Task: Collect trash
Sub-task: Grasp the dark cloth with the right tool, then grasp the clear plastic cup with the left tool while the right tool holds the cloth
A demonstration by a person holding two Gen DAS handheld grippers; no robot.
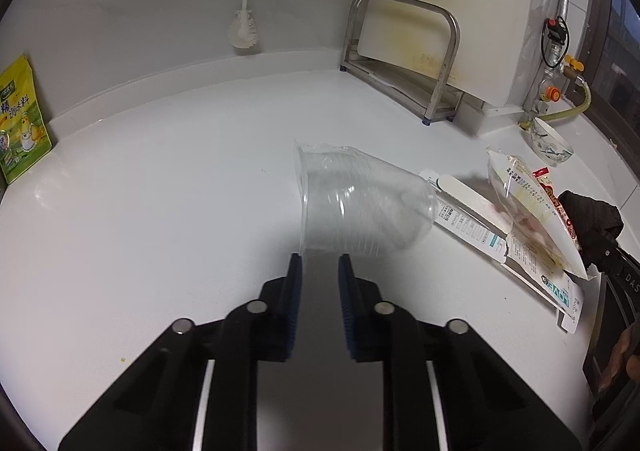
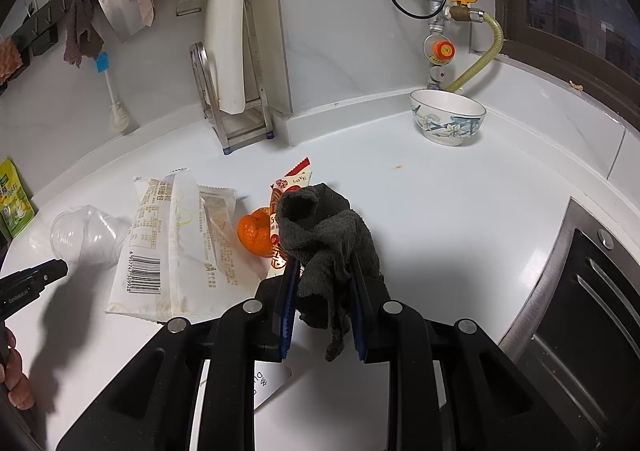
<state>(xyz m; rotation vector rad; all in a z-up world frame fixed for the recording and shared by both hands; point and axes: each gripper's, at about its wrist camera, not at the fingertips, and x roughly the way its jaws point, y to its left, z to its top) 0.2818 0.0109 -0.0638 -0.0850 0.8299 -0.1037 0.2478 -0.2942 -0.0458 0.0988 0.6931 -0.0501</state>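
Several pieces of trash lie together on the white table [image 2: 440, 219]: a clear plastic cup [image 1: 360, 203] on its side, flat white wrappers [image 2: 168, 243] just beside its base, a red-and-white wrapper [image 2: 292, 179], and an orange [image 2: 256, 235] between the wrappers. The left hand-held gripper [image 1: 320, 263] sits at the cup's rim with its blue pads narrowly apart; the rim's edge is by the left pad, but whether the pads press on it cannot be told. The right hand-held gripper [image 2: 324, 275] is clamped on a dark grey cloth [image 2: 324, 227], which bunches above the pads and hangs below them, over the red-and-white wrapper. Farther back a flowered bowl [image 2: 448, 119] stands near the wall under a gas valve [image 2: 440, 47], and a white cutting board [image 2: 228, 23] stands upright in a metal rack [image 2: 240, 123]. A brush [image 2: 114, 91] hangs on the wall, a yellow-green packet [image 1: 22, 119] leans at the far left, and a stove [image 2: 592, 299] lies to the right.
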